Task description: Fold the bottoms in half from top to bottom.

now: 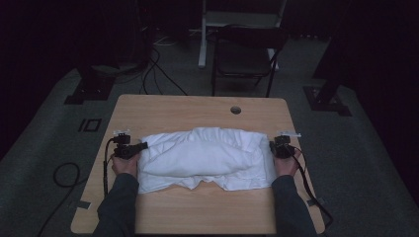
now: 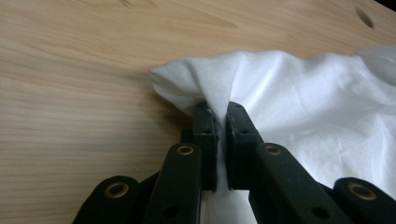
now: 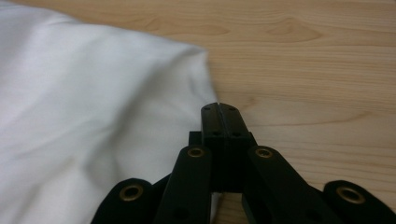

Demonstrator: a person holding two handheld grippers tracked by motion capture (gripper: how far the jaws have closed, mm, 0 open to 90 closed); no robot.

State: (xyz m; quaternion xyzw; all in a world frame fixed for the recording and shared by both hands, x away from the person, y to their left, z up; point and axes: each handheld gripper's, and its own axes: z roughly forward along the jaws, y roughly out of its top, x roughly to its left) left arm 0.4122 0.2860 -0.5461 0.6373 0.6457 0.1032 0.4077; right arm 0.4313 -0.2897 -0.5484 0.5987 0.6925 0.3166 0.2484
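A crumpled white cloth (image 1: 202,158) lies spread across the middle of the wooden table (image 1: 197,212). My left gripper (image 1: 143,145) is at the cloth's left edge. In the left gripper view its jaws (image 2: 220,109) are shut on a raised fold of the white cloth (image 2: 303,93). My right gripper (image 1: 272,144) is at the cloth's right edge. In the right gripper view its jaws (image 3: 219,106) are pressed tight together at the hem of the white cloth (image 3: 84,93), with a thin sliver of white in the seam between them. Both hands rest low on the table.
A round cable hole (image 1: 235,109) sits near the table's far edge. Beyond the table stand a dark folding chair (image 1: 244,54) and a white stand leg (image 1: 202,44). Cables (image 1: 64,173) trail on the grey floor at the left. Bare wood lies in front of and behind the cloth.
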